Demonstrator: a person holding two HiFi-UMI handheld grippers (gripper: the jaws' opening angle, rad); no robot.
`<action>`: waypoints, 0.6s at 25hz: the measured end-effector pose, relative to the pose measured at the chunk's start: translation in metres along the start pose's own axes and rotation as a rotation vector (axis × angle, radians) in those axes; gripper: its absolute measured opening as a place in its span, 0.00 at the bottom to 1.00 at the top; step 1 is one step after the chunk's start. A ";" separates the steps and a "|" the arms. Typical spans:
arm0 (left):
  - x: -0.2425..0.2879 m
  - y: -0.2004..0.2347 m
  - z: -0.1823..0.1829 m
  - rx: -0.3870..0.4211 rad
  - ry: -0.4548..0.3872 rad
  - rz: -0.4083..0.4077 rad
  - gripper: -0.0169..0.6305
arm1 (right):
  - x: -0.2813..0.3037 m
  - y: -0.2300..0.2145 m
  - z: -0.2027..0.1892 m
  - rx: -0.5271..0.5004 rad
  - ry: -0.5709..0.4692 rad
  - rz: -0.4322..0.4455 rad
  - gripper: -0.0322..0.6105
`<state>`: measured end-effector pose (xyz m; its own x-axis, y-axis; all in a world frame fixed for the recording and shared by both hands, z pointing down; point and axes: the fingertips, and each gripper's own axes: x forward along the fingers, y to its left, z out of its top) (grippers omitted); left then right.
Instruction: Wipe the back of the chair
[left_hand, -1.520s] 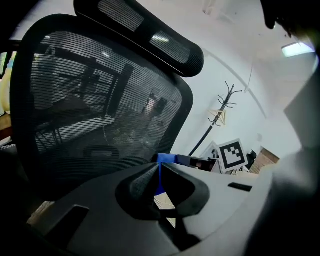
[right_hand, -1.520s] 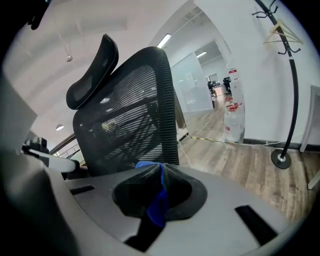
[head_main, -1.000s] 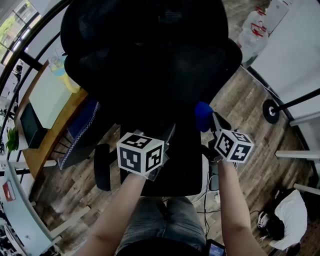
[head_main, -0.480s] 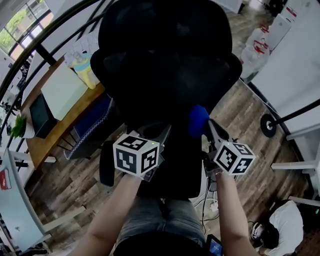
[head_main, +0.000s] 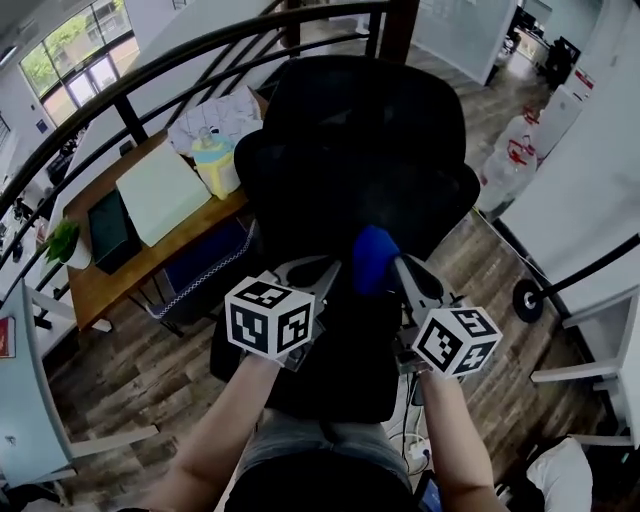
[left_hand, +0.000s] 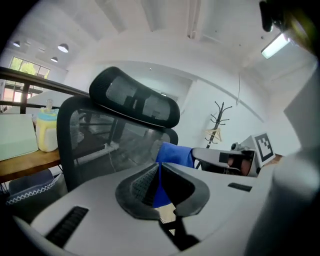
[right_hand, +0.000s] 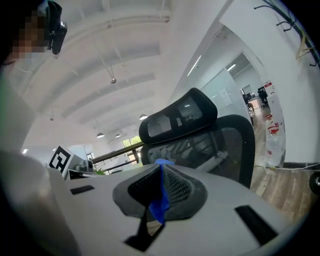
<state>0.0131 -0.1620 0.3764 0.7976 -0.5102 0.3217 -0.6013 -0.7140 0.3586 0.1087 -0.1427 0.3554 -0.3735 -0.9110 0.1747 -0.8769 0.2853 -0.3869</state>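
The black mesh office chair (head_main: 350, 170) fills the middle of the head view, its back (left_hand: 100, 150) and headrest (left_hand: 135, 97) facing me. My right gripper (head_main: 388, 264) is shut on a blue cloth (head_main: 372, 258), held close against the lower back of the chair; in the right gripper view the cloth (right_hand: 161, 200) is pinched between the pads. My left gripper (head_main: 326, 266) sits just left of the cloth with its jaws together. Blue cloth (left_hand: 175, 154) shows beyond its tips and through the slit between them.
A wooden desk (head_main: 110, 270) stands to the left with a pale green mat (head_main: 160, 190) and a yellow and blue bottle (head_main: 215, 165). A black railing (head_main: 150, 80) curves behind. Water jugs (head_main: 510, 160) and a white partition (head_main: 590, 190) are at the right.
Both grippers and the cloth have shifted left across the chair back and drawn closer together. The head view has lifted, showing more of the desk and railing.
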 end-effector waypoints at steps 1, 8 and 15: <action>-0.005 -0.001 0.007 0.002 -0.022 0.002 0.07 | -0.001 0.008 0.005 -0.004 -0.011 0.013 0.11; -0.041 -0.002 0.024 -0.002 -0.101 0.026 0.07 | -0.010 0.049 0.020 0.003 -0.058 0.076 0.11; -0.061 -0.011 0.017 -0.010 -0.125 0.039 0.07 | -0.024 0.061 0.020 -0.022 -0.048 0.095 0.11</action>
<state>-0.0281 -0.1313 0.3382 0.7727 -0.5940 0.2237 -0.6321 -0.6879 0.3567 0.0701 -0.1090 0.3090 -0.4406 -0.8928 0.0941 -0.8449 0.3769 -0.3795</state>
